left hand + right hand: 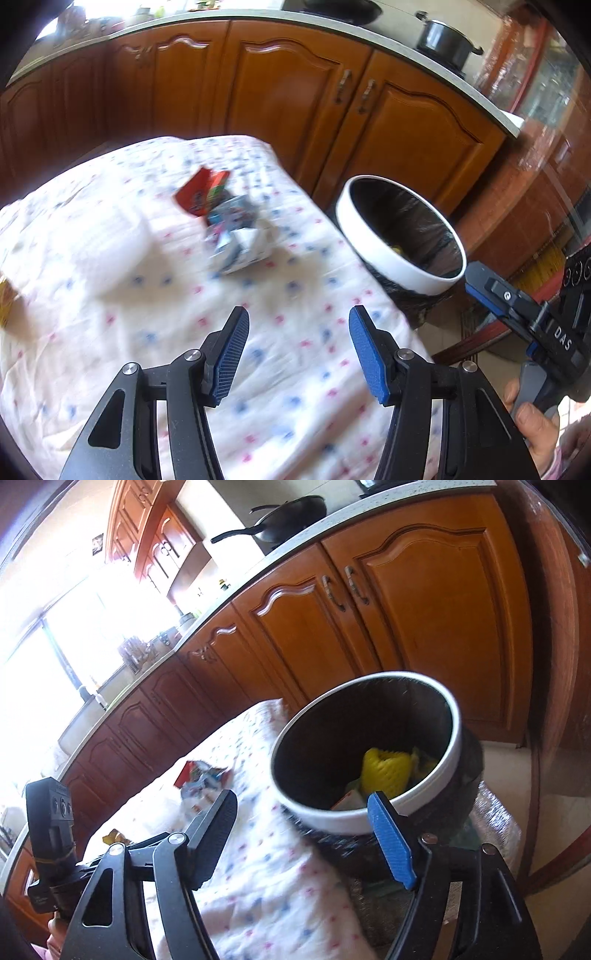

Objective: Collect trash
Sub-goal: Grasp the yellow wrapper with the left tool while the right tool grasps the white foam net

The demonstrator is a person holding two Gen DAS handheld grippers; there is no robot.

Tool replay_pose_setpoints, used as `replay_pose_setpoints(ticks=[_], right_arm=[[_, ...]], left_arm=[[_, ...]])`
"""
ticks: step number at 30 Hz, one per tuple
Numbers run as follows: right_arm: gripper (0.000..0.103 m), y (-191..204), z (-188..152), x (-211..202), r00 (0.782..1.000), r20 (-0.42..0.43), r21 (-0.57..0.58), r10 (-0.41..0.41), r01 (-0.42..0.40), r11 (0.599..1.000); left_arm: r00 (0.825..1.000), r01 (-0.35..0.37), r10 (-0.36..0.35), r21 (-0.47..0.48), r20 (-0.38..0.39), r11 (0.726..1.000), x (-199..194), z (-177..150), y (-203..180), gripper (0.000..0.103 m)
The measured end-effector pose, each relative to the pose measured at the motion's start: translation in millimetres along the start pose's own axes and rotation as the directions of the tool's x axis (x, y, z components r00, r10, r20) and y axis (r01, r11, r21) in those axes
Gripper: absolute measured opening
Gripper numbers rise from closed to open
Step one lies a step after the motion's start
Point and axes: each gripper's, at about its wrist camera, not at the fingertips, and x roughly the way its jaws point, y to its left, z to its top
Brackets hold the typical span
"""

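Bare floral-print white tablecloth (110,236) ahead; crumpled wrapper pile (225,225) mid-cloth, white-rimmed black-lined bin (369,243) off the right edge.

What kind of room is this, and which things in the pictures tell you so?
Most likely a home kitchen. Wooden cabinets run under a pale countertop, a black pot and a dark wok stand on top, and a white-rimmed trash bin sits beside a cloth-covered table.

We see glossy wooden cabinet doors (288,92), a soft printed cloth (110,258) over the surface, crumpled wrappers (236,240), and a smooth white-rimmed bin (369,823) lined with shiny black plastic.
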Motion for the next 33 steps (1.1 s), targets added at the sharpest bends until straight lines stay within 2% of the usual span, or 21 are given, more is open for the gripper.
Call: replay_pose_setpoints(ticks=[7,18,24,33], right_arm=[[0.075,40.0,-27.6,11.9,0.997,-0.06,-0.052,0.051,-0.054,0.997],[0.075,84.5,-48.7,32.7,0.989,-0.117,-0.11,0.089,-0.102,0.989],[0.075,102.5,-52.1,42.0,0.985,-0.136,-0.132,0.102,-0.12,0.984],[0.075,154.0,-53.5,72.2,0.969,-0.184,-0.2,0.167,-0.204,0.958]], left_arm=[[0.999,-0.037,0.038,-0.073,0.017,0.997,-36.1,-18.4,36.2,0.056],[0.992,-0.107,0.117,-0.167,0.049,0.98,-75.5,-37.0,89.4,0.056],[0.983,-0.149,0.169,-0.234,0.07,0.961,-97.0,-42.1,118.6,0.056],[0.962,-0.208,0.252,-0.312,0.107,0.927,-125.5,-42.0,157.8,0.056]])
